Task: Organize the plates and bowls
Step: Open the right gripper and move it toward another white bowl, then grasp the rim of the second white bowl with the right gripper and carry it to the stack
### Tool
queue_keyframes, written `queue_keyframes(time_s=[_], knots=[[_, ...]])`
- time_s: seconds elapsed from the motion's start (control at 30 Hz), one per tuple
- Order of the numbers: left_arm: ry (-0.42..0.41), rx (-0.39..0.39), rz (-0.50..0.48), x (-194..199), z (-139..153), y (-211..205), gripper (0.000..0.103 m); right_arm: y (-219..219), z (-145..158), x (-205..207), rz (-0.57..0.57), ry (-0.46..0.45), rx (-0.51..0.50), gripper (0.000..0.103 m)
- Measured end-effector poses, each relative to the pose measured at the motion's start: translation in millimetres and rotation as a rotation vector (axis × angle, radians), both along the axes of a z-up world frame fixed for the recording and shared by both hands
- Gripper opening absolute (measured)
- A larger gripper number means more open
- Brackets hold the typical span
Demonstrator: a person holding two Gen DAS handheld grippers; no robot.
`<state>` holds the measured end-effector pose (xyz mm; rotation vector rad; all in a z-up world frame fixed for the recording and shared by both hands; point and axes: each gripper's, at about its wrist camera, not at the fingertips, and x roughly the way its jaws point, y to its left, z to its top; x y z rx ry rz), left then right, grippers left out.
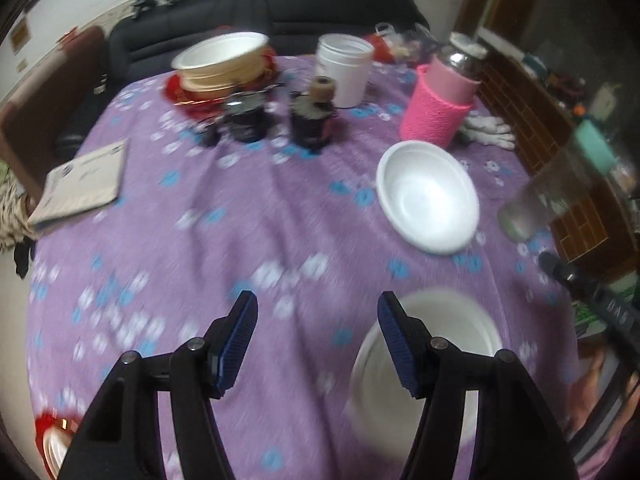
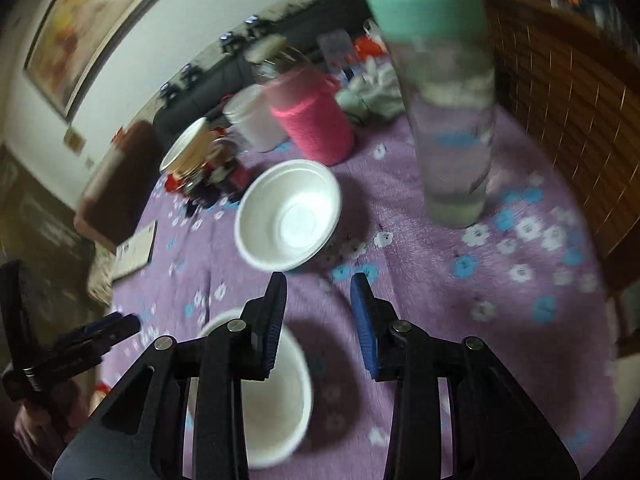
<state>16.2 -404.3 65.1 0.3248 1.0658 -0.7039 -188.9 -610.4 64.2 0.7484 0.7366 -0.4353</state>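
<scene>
A white foam bowl [image 1: 428, 196] [image 2: 288, 216] sits upright on the purple flowered tablecloth [image 1: 240, 240]. A second white bowl [image 1: 432, 364] [image 2: 272, 396] lies nearer, partly hidden behind one finger in each view. At the far side, a stack of cream and white plates and bowls [image 1: 224, 64] [image 2: 188, 152] rests on a red plate. My left gripper [image 1: 318, 304] is open above the cloth with nothing between its pads; the near bowl is just to its right. My right gripper [image 2: 319, 284] is open over bare cloth between the two bowls. The left gripper [image 2: 100, 332] also shows at the left edge.
A pink knit-covered flask [image 1: 440, 104], a white tub [image 1: 344, 68], two dark jars [image 1: 244, 120], a booklet [image 1: 84, 184], white gloves [image 1: 488, 132] and a tall glass with a teal lid [image 2: 452, 120] stand on the table. A wooden screen [image 2: 560, 120] borders the right.
</scene>
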Motion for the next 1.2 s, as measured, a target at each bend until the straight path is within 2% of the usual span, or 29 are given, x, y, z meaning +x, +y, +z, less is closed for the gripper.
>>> queue_keyframes(time_s=[0.17, 0.37, 0.57, 0.73, 0.77, 0.8, 0.83, 0.87, 0.9, 1.03, 1.13, 1.2], knots=[[0.027, 0.027, -0.007, 29.7, -23.2, -58.0, 0.063, -25.7, -30.7, 32.7, -0.023, -0.018, 0.063, 0.032], [0.072, 0.066, -0.005, 49.1, -55.6, -98.7, 0.063, -28.4, -45.6, 74.7, 0.015, 0.081, -0.035, 0.032], [0.106, 0.08, -0.037, 46.6, -76.3, -111.4, 0.063, -26.9, -57.0, 95.0, 0.056, 0.13, -0.056, 0.032], [0.11, 0.11, -0.042, 41.1, -89.2, -112.1, 0.062, -28.0, -74.3, 97.6, 0.062, 0.101, 0.026, 0.032], [0.102, 0.109, -0.044, 38.3, -88.9, -112.0, 0.058, -27.4, -75.0, 97.8, 0.063, 0.096, 0.027, 0.032], [0.106, 0.1, -0.049, 36.4, -88.1, -111.9, 0.048, -26.4, -75.8, 99.3, 0.066, 0.098, 0.026, 0.031], [0.12, 0.086, -0.054, 36.0, -87.7, -114.0, 0.04, -25.4, -76.3, 100.8, 0.067, 0.096, 0.032, 0.02], [0.145, 0.074, -0.057, 33.8, -86.4, -113.2, 0.025, -24.4, -76.5, 103.3, 0.07, 0.089, 0.039, 0.017], [0.156, 0.072, -0.068, 31.9, -84.9, -112.5, 0.024, -23.6, -75.8, 103.0, 0.062, 0.087, 0.042, 0.013], [0.161, 0.036, -0.064, 22.0, -70.7, -101.3, 0.02, -20.2, -65.8, 99.2, 0.045, 0.079, 0.041, 0.011], [0.159, -0.014, -0.073, 10.8, -49.3, -81.2, 0.019, -14.4, -47.2, 87.3, 0.048, 0.045, 0.047, 0.011], [0.124, -0.037, -0.069, -0.5, -28.9, -60.4, 0.019, -3.9, -30.7, 79.6, 0.061, 0.021, 0.038, 0.011]])
